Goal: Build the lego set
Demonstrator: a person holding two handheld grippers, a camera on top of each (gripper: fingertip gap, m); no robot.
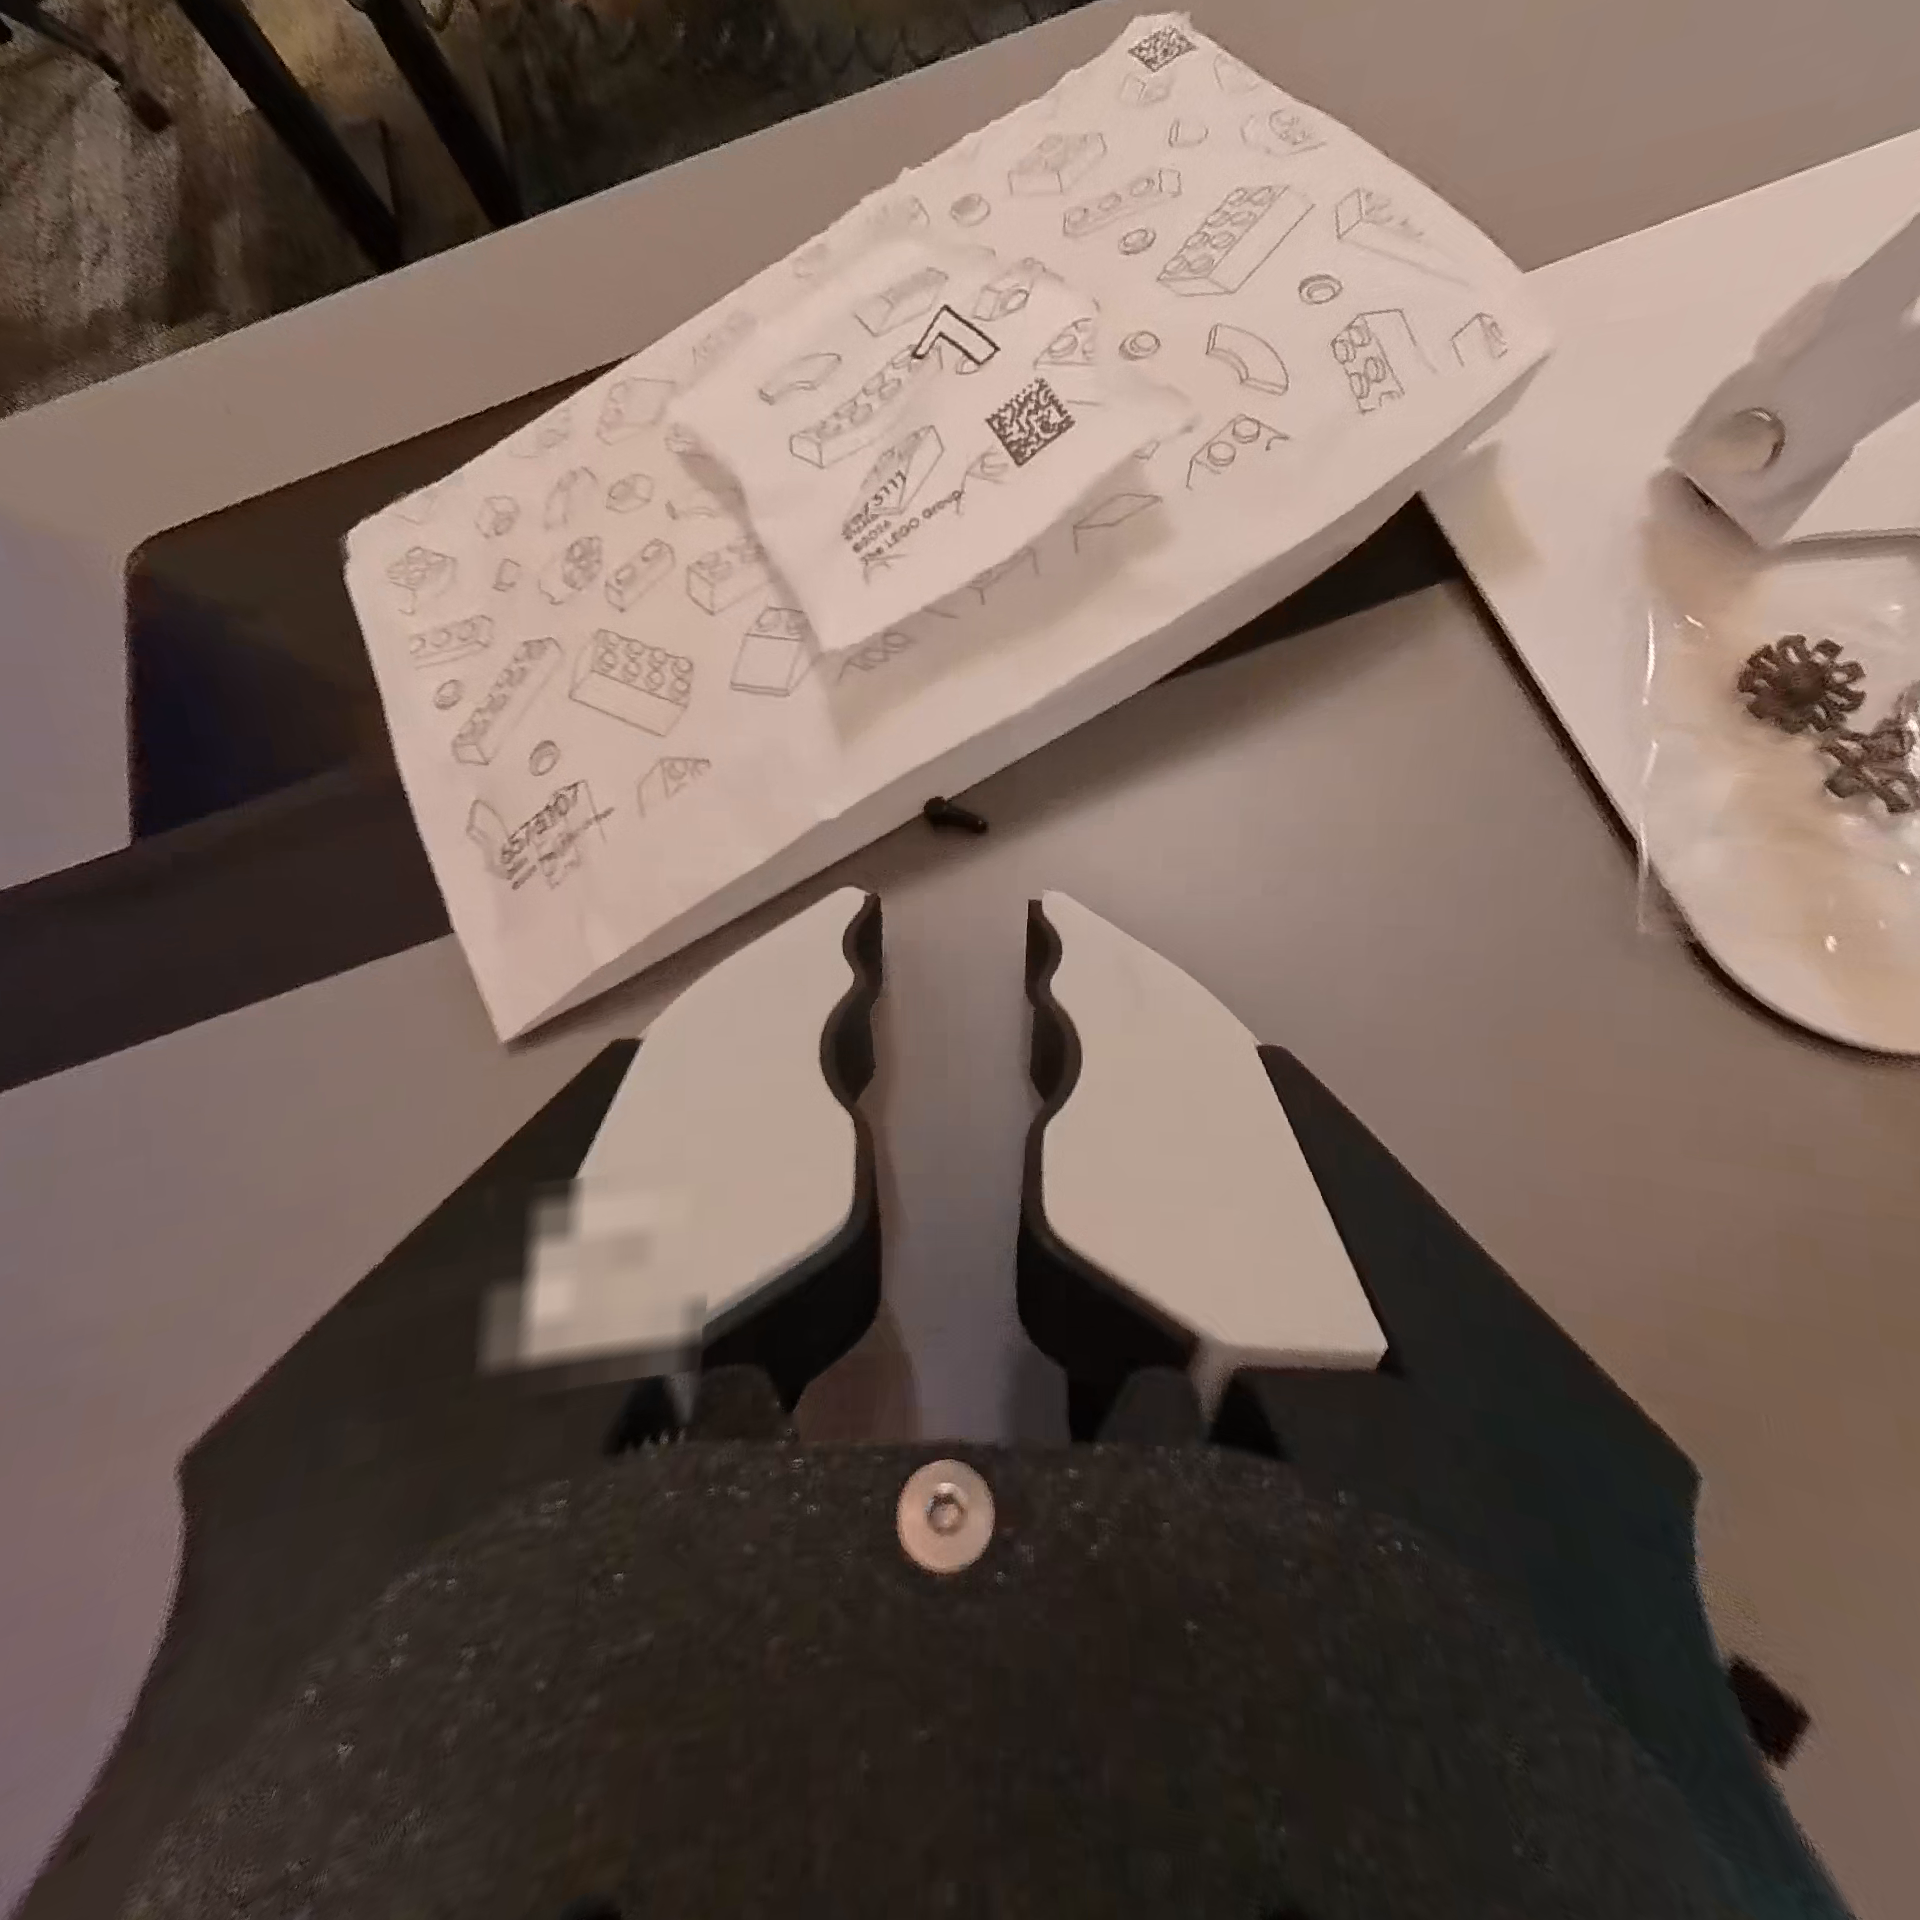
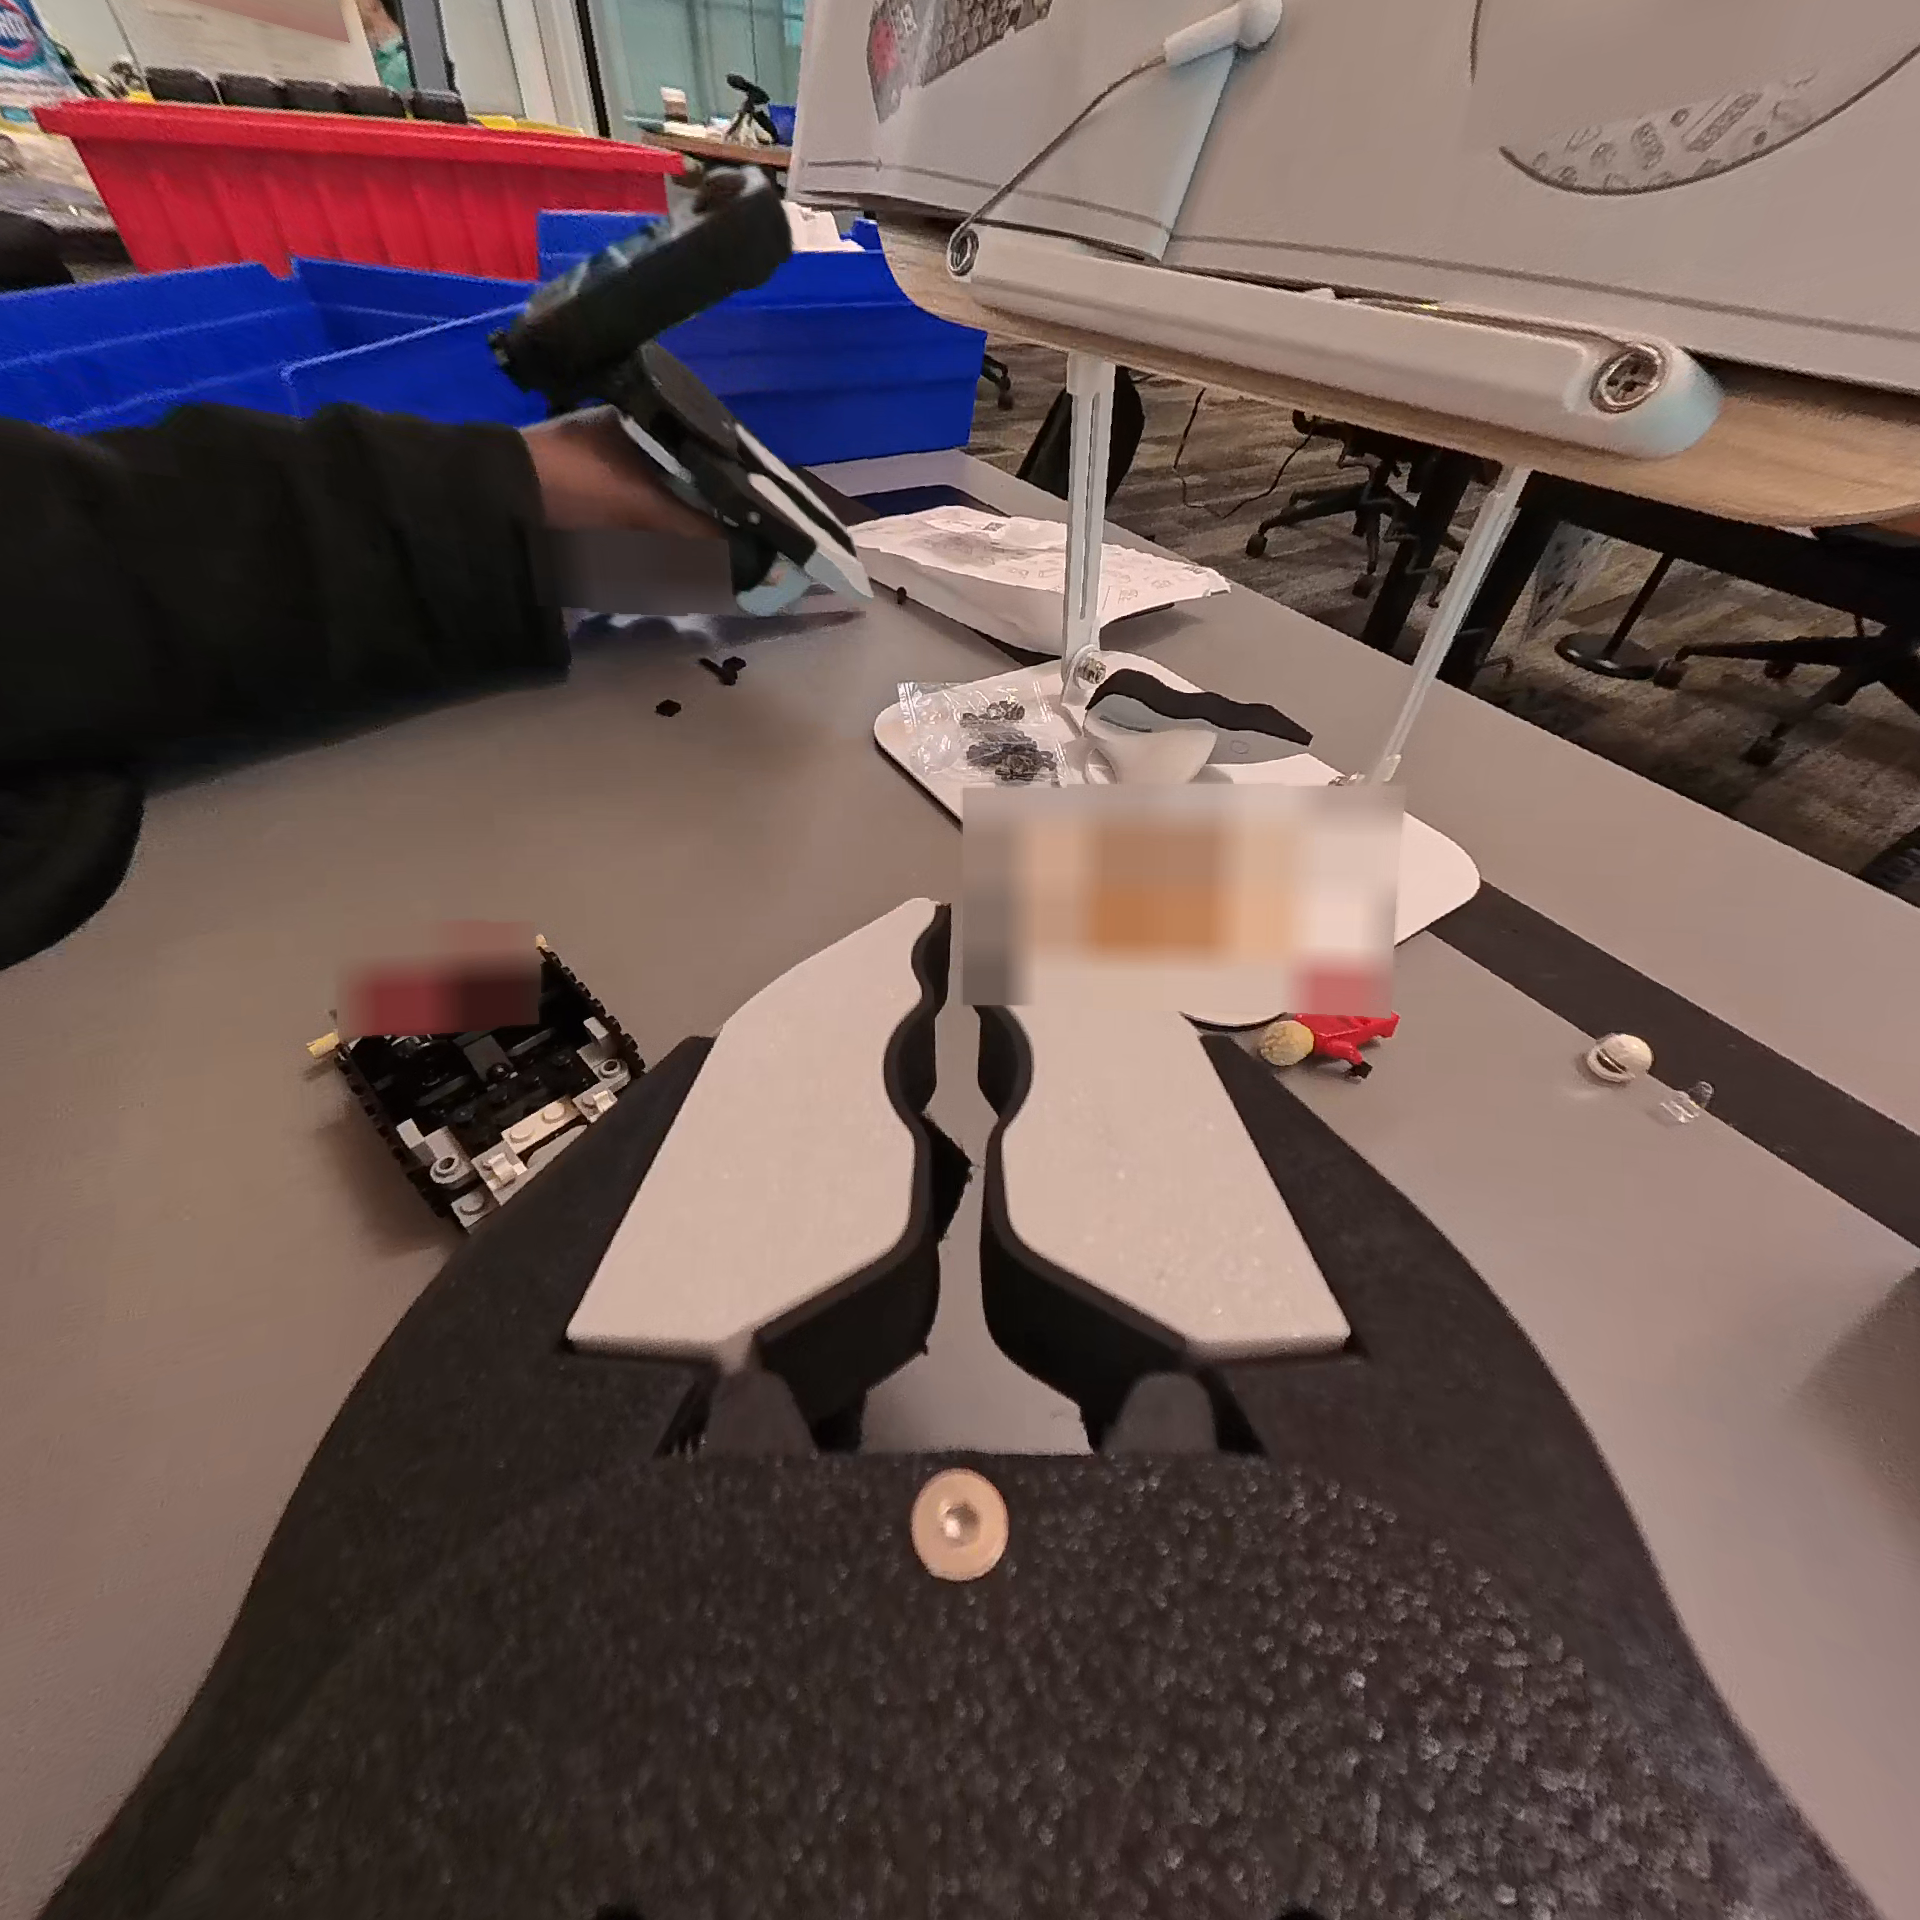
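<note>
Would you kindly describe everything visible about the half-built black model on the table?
The half-built model is a low, roughly rectangular plastic brick assembly, mostly black with light grey pieces along its near edge and a cream peg at a far corner. Its far part is hidden by blurring. It lies flat on the grey table, left of the right tongs, untouched.

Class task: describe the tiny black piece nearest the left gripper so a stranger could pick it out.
Start at the big white paper bag printed with brick outlines. Just off its near edge, on the bare grey table, lies one small black pin, ahead of the open left gripper. Unlike the bagged gear-shaped pieces, it lies loose.
</note>
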